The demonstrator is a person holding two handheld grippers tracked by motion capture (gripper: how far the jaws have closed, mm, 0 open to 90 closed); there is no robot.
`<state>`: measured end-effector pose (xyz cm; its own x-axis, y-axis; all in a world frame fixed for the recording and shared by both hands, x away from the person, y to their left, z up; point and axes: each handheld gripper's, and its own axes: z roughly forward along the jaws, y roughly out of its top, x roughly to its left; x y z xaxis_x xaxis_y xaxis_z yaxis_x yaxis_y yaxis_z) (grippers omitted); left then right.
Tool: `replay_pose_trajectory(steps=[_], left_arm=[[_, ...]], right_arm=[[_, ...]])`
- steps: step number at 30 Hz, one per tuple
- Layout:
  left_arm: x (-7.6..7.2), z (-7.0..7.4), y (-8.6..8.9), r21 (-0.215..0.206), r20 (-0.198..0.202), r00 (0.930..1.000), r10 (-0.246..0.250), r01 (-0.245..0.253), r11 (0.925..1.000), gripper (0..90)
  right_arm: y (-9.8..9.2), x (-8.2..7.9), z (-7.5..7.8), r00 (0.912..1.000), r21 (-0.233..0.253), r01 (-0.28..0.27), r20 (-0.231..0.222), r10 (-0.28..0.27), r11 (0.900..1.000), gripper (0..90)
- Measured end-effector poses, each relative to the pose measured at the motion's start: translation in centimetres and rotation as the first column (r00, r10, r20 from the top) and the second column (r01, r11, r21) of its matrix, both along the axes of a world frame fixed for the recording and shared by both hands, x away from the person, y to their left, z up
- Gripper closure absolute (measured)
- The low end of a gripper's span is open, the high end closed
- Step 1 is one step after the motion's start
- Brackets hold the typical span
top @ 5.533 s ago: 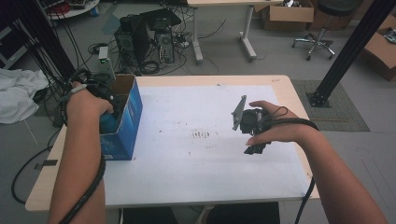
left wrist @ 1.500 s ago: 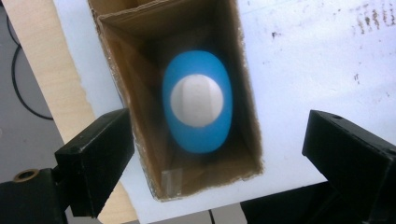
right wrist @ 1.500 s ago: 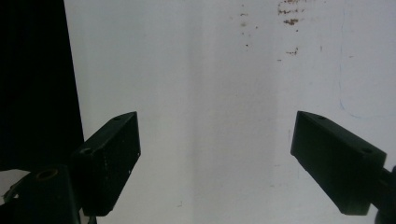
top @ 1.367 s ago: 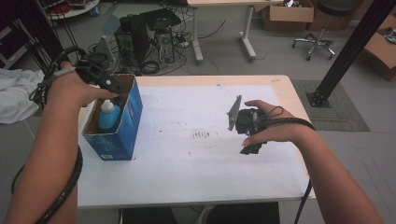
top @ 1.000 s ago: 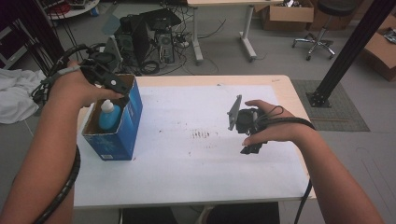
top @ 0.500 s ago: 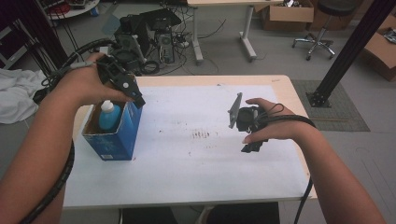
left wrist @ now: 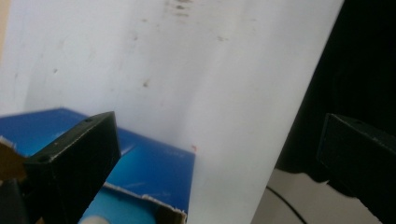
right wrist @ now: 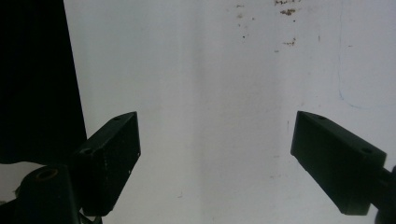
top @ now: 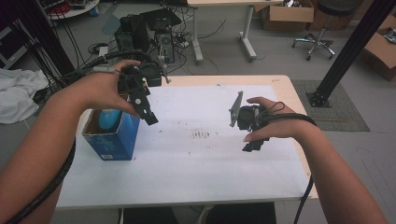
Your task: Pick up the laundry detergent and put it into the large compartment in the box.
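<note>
We start with the wide table under its white paper sheet, speckled with dark marks near the middle. At its left edge stands the open blue cardboard box, and inside it we see the pale blue bottle with a white cap, standing upright and well down between the walls. That bottle is the thing in play, and it sits in the box, not in any grip.

Our left gripper hangs just above the box's right wall, tilted down toward the sheet; in the left gripper view its jaws are spread wide with nothing between them, the blue box edge showing below. Our right gripper hovers over the middle-right of the sheet, well apart from the box, and in the right gripper view its jaws gape just as wide over bare paper, holding nothing.

The risks, as we judge them: the left jaws are near the box wall, so a careless swing could clip the cardboard and tip the light box, bottle and all. The trailing black cable along our left arm could also snag the table's edge.
</note>
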<state>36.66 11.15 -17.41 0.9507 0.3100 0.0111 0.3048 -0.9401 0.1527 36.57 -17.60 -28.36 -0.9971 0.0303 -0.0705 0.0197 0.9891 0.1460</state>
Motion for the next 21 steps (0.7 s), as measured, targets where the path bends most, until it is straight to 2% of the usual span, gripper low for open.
replay_pose_trajectory(steps=[3, 5, 9, 10, 12, 16, 21], left_arm=[[-0.6, -0.6, -0.8, 0.017, -0.004, 0.996, -0.089, 0.089, 0.9959, 0.1], [-1.1, -1.2, -1.5, 0.023, -0.021, 0.9874, -0.157, 0.157, 0.9873, 0.1], [-1.8, -2.1, -2.4, 0.065, -0.045, 0.9725, -0.229, 0.231, 0.9707, 0.1], [-2.1, -2.5, -2.7, 0.089, -0.044, 0.967, -0.251, 0.254, 0.963, 0.1], [-2.4, -2.9, -3.0, 0.107, -0.049, 0.9605, -0.274, 0.278, 0.9547, 0.1], [-3.1, -3.5, -3.8, 0.1, -0.07, 0.9471, -0.313, 0.319, 0.9424, 0.1], [-3.4, -3.4, -4.3, 0.084, -0.07, 0.9444, -0.321, 0.326, 0.9414, 0.1]], right_arm=[[0.0, 0.1, 0.1, 1.0, -0.006, 0.006, -0.003, -0.006, 1.0, 15.9], [0.0, 0.2, 0.2, 1.0, -0.007, 0.004, -0.004, -0.004, 1.0, 15.8], [0.1, 0.2, 0.3, 1.0, -0.014, 0.007, -0.002, -0.007, 1.0, 15.9], [0.1, 0.2, 0.4, 1.0, -0.016, 0.009, -0.002, -0.009, 1.0, 15.8], [0.1, 0.2, 0.4, 1.0, -0.014, 0.008, 0.0, -0.008, 1.0, 15.8], [0.1, 0.1, 0.4, 1.0, -0.02, 0.003, 0.002, -0.003, 1.0, 15.9], [0.0, 0.1, 0.6, 1.0, -0.014, -0.004, 0.0, 0.004, 1.0, 15.9]])
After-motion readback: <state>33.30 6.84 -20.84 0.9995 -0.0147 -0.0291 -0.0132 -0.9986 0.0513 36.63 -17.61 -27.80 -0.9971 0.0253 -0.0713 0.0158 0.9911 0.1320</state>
